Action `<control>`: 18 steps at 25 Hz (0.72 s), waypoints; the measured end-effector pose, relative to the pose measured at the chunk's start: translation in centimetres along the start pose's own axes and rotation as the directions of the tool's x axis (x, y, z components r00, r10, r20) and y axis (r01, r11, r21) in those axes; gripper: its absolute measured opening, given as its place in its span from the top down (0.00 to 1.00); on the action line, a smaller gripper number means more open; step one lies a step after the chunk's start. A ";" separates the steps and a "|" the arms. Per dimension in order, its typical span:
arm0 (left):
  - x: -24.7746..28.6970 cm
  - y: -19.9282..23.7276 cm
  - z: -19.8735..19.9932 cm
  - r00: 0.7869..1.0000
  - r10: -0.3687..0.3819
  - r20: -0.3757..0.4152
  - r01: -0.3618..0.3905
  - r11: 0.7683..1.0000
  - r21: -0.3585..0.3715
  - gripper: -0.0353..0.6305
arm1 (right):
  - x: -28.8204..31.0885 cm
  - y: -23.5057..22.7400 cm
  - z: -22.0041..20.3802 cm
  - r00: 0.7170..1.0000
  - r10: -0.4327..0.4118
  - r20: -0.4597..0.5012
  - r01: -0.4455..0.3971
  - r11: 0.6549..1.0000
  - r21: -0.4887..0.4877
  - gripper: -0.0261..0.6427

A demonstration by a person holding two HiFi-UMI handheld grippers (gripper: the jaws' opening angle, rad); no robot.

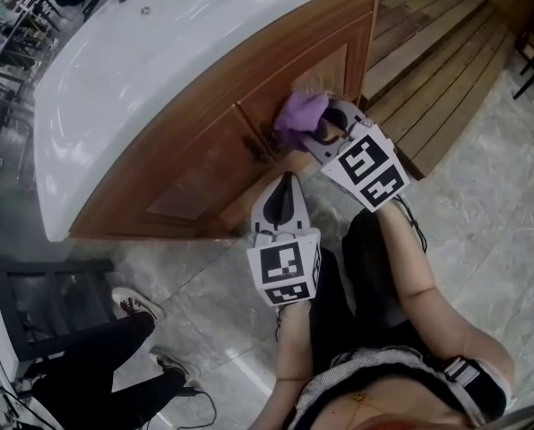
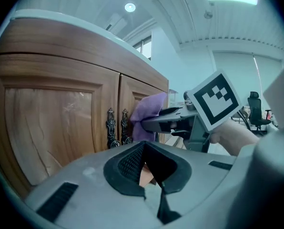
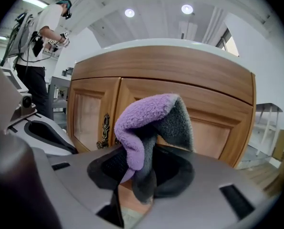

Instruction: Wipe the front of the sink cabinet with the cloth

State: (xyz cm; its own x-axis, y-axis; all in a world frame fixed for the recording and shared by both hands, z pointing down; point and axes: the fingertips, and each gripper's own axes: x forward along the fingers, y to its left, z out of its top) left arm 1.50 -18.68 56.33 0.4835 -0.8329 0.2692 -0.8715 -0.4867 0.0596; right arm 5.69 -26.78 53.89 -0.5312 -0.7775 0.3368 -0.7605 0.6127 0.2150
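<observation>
The wooden sink cabinet (image 1: pixel 204 155) has two doors with dark metal handles (image 2: pixel 117 128) at the middle seam. A purple and grey cloth (image 1: pixel 301 115) is bunched in my right gripper (image 1: pixel 317 134), which is shut on it and holds it against the right door, just right of the handles. In the right gripper view the cloth (image 3: pixel 144 123) folds up out of the jaws before the door panel (image 3: pixel 218 128). My left gripper (image 1: pixel 288 183) is shut with nothing in it and points at the cabinet's lower edge below the cloth. It sees the cloth (image 2: pixel 149 114) from the side.
A white countertop (image 1: pixel 133 61) overhangs the cabinet. Wooden decking (image 1: pixel 437 52) lies to the right, and grey marble floor (image 1: pixel 482 204) lies in front. Someone's legs and sneakers (image 1: pixel 134 307) stand at lower left by a dark shelf unit (image 1: pixel 43 285). Another person (image 3: pixel 42 42) stands far off.
</observation>
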 end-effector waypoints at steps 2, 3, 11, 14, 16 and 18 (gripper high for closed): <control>-0.1 0.3 -0.2 1.000 0.006 -0.006 -0.006 1.000 -0.002 0.95 | 0.8 0.8 -0.3 1.000 0.010 -0.007 -0.010 1.000 -0.004 0.69; -0.1 0.5 -0.3 1.000 0.007 -0.005 -0.007 1.000 -0.003 0.95 | 1.2 0.9 -0.4 1.000 0.004 -0.008 -0.004 1.000 -0.009 0.69; 0.3 0.4 -0.4 1.000 0.001 -0.004 -0.001 1.000 -0.008 0.95 | 1.7 0.8 -0.6 0.999 -0.033 0.018 0.032 0.999 0.003 0.69; 0.5 0.3 -0.5 1.000 0.000 -0.008 0.000 1.000 -0.005 0.95 | 1.8 0.6 -0.7 0.999 -0.033 0.018 0.033 0.999 0.008 0.69; 0.6 0.3 -0.6 1.000 0.002 -0.013 -0.002 1.000 0.003 0.95 | 1.8 0.2 -1.0 0.999 -0.046 0.007 0.046 0.999 0.002 0.69; 0.7 0.3 -0.7 1.000 0.007 -0.021 -0.007 1.000 0.018 0.95 | 1.8 -0.2 -1.3 0.998 -0.066 -0.009 0.066 0.998 -0.017 0.69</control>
State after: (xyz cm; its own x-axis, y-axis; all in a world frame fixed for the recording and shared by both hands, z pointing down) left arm 1.58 -19.25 57.22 0.4756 -0.8308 0.2893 -0.8731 -0.4859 0.0400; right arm 5.40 -28.16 55.65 -0.4763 -0.8148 0.3304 -0.7873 0.5626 0.2525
